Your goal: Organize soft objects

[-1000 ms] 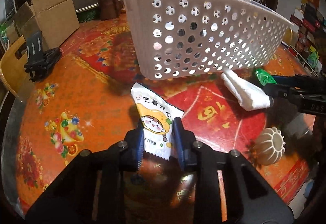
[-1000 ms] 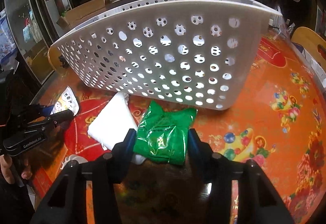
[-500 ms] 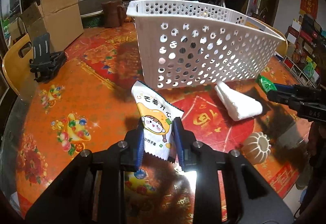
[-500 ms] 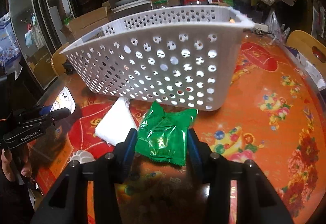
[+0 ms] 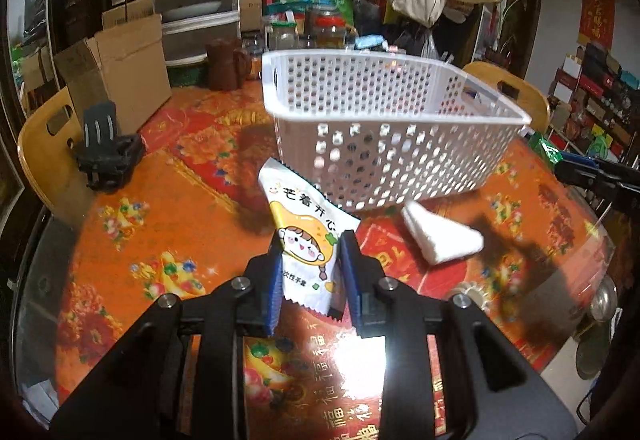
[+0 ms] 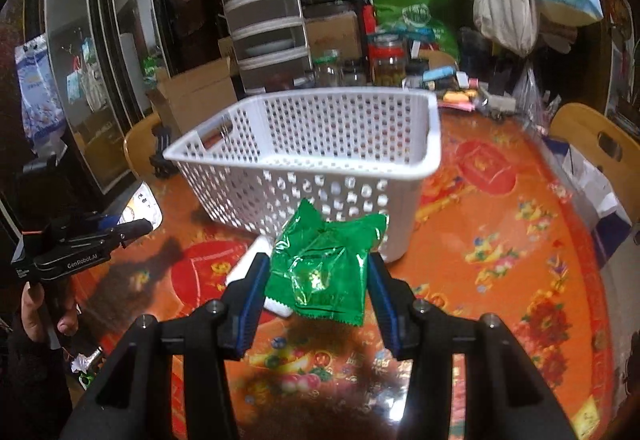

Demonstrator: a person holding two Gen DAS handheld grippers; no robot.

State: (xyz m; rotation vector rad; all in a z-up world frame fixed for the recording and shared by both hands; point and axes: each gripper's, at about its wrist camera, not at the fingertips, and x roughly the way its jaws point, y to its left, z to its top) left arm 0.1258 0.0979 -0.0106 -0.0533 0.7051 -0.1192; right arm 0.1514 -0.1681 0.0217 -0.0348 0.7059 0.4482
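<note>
Packets fill both claws. My left claw (image 5: 309, 258) pinches a white packet (image 5: 306, 240) printed with a yellow cartoon face, held above the bench (image 5: 160, 207). My right claw (image 6: 316, 282) clamps a crinkled, shiny green packet (image 6: 324, 264), just before the white perforated basket (image 6: 320, 143).

You get dim indoor light, with white glare on the near tablecloth (image 5: 352, 356). The basket (image 5: 384, 143) is motion-blurred, dark shadows fall right, and fisheye corners go black.
</note>
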